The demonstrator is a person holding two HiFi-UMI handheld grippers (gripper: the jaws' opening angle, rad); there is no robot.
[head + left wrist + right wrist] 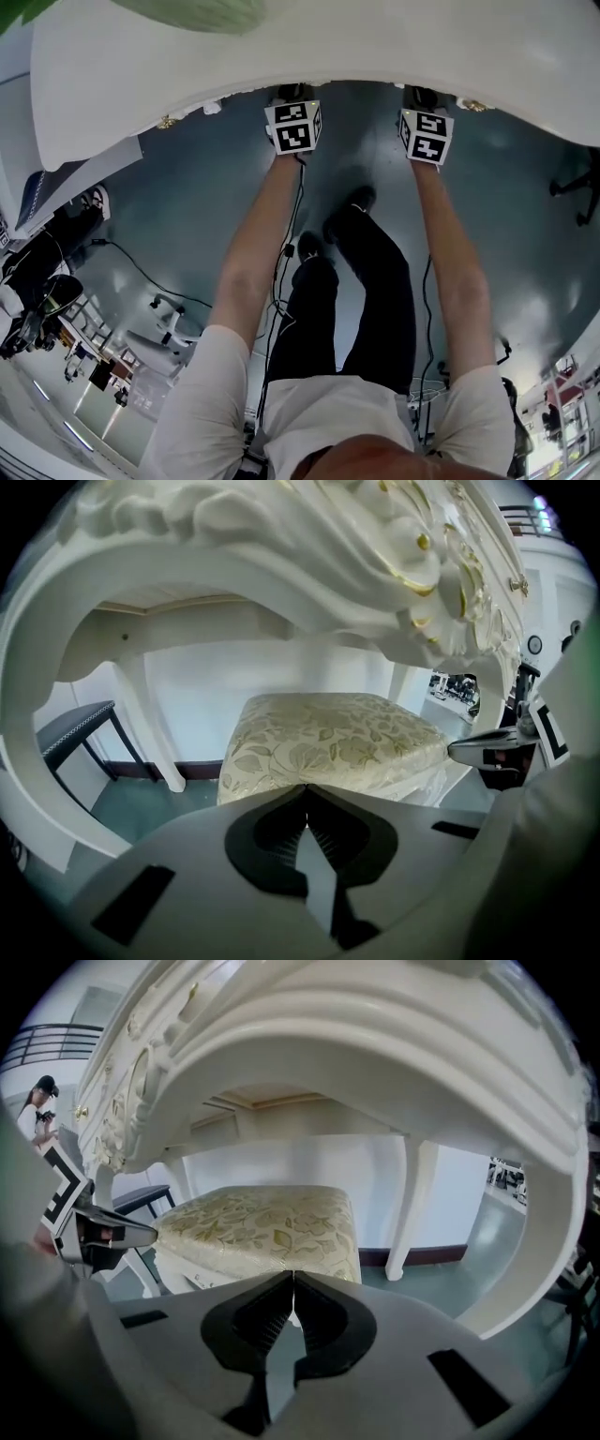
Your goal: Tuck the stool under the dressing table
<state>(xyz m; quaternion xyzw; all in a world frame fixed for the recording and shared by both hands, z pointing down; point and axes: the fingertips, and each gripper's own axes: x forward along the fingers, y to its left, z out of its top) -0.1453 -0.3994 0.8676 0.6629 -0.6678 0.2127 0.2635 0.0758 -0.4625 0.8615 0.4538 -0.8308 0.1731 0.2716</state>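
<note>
The stool, with its cream floral cushion (328,741) (267,1227), stands beneath the white carved dressing table (281,555) (375,1044) (375,47). In the head view the tabletop hides it. My left gripper (305,787) (292,94) is shut, its tips at the cushion's near edge. The right gripper (292,1274) (424,97) is also shut at that same edge, further right. Nothing shows between either pair of jaws. I cannot tell whether the tips touch the cushion. Each gripper shows in the other's view, the right gripper (497,752) and the left gripper (103,1232).
A curved white table leg (410,1204) stands right of the stool, another leg (155,738) left of it. A black side table (75,726) (141,1199) sits at the left. Cables (141,272) trail over the grey floor. A person (39,1101) stands far off.
</note>
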